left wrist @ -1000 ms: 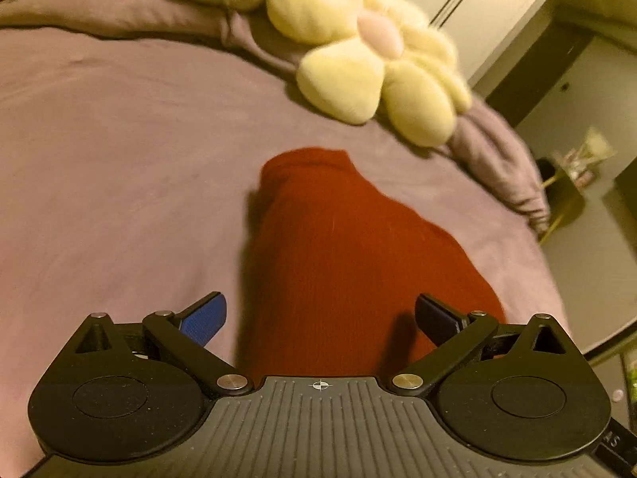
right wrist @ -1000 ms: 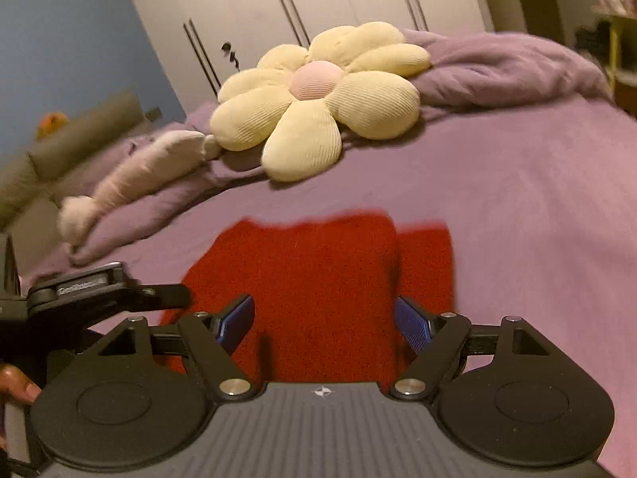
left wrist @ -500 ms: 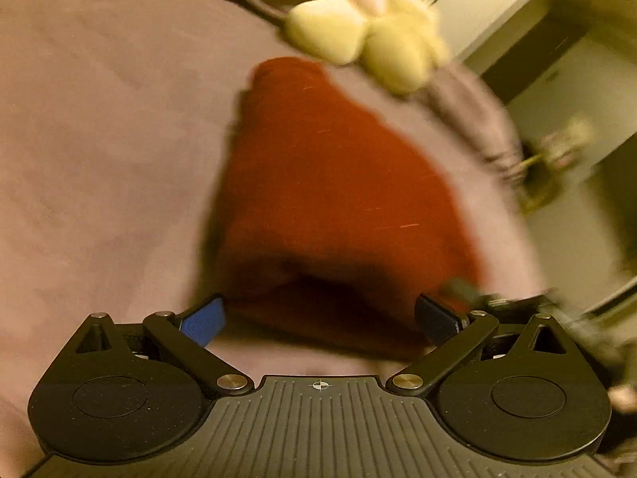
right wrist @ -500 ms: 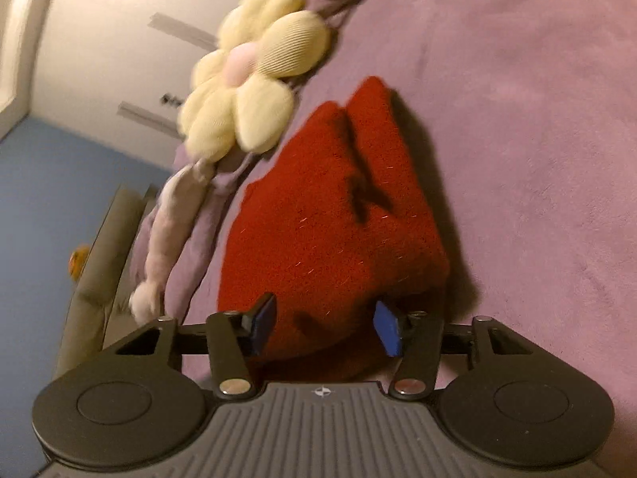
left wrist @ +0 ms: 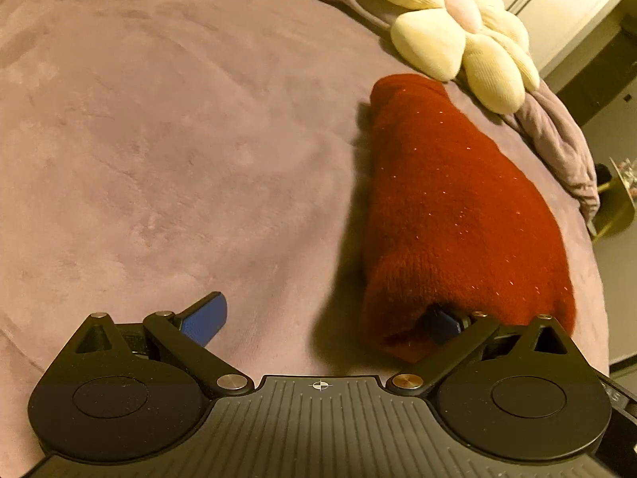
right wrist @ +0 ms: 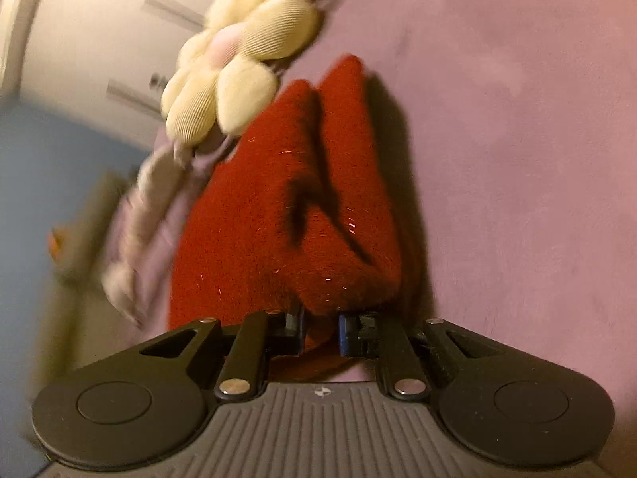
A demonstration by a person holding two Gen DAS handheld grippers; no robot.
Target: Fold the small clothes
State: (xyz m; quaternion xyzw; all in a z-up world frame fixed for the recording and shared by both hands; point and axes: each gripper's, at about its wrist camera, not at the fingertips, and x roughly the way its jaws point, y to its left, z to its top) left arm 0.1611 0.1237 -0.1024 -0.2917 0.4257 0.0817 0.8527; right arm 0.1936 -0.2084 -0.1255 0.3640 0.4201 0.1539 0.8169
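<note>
My right gripper is closing on the sweater's near edge; my left gripper gapes, bare bedspread leftward.

The right gripper, wide apart a second ago, is closing on the near edge of the red garment, which sits between its pads. In the left wrist view, the garment shifts from centre to right.
</note>
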